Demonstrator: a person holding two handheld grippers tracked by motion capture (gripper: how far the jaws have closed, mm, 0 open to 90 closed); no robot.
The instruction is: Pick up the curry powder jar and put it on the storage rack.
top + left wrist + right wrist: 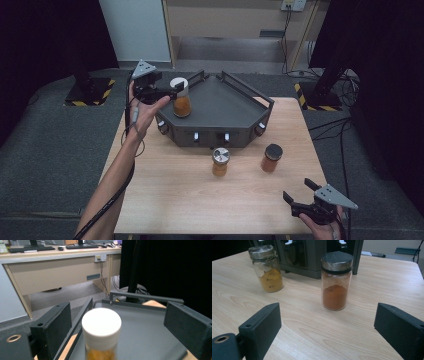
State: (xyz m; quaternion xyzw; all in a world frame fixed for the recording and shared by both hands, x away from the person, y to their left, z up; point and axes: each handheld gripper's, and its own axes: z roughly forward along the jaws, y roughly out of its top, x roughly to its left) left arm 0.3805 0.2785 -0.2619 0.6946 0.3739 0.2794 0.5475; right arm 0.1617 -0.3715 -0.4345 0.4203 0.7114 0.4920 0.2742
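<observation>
Step in hand: we judge the white-capped jar [181,97] has been set on the grey tray [235,102] and let go; two jars remain on the counter [165,195].
Left gripper [174,91]: at the tray's left edge, pointing level toward the white-capped jar. In the left gripper view its jaws stand released on either side of the white cap [101,323], with clear gaps to both pads, so nothing is gripped.
Left hand [145,107]: forearm stretched forward from the near left corner of the counter, wrist raised over the tray's left wall, cable trailing down the arm.
White-capped jar: upright on the tray floor, near the left wall, orange powder inside.
Silver-lidded jar [220,161]: upright on the counter, just in front of the tray, yellow-orange powder.
Black-lidded jar [271,157]: upright on the counter, to the right of the silver-lidded one and apart from it, darker red-orange powder.
Right gripper [302,192]: low at the near right corner of the counter, jaws wide and released, nothing between them; it points at the black-lidded jar [336,281].
Right hand [327,227]: at the counter's near edge, held under the gripper.
Next move, our judgement: the left gripper backs away without tipping the white-capped jar; the right advances to straddle the black-lidded jar, closes below the lid, then lifts it to the tray.
</observation>
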